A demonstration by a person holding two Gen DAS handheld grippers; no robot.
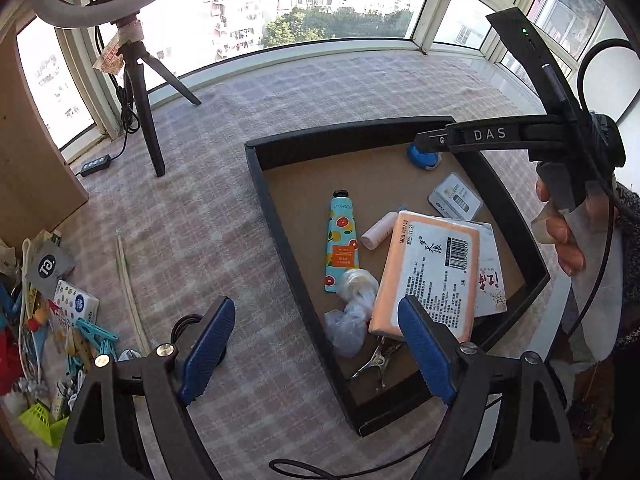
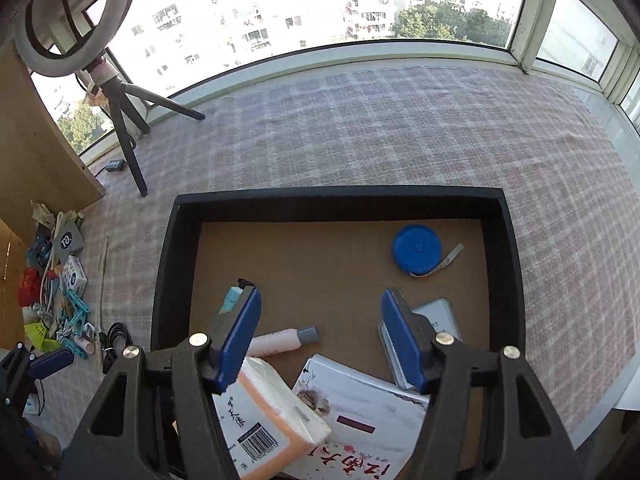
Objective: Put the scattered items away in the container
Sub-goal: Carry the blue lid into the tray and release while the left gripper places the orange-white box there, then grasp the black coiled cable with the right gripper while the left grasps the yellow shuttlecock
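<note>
- Jaws on the left gripper gape wide, nothing between them; one blue pad hangs over the plaid cloth, the other over the tray's near-left wall.
- Right gripper is spread wide too, holding nothing, hovering over the tray's brown floor.
- Between the right pads: a pink bottle lying flat, bare floor beyond it.
- Under the right gripper, an orange tissue pack leans on a white booklet; a silver tin sits just behind the right-hand pad.
- Blue tape measure rests alone near the far right corner, tab sticking out toward the wall but not touching it.
- Tray: black walls all round, far half of the floor mostly open.
- From the left wrist view, a hand-cream tube lies parallel to the tray's left wall, a knotted plastic bag touching its lower end, a metal clip near the front corner.
- Left of the tray, a wide strip of open cloth, crossed only by a thin stick.
- Further left, a clutter pile: pegs, packets, a lime basket, still outside the tray.
- Tripod stands at the far left by the window; the cloth behind the tray runs open to the sill.
</note>
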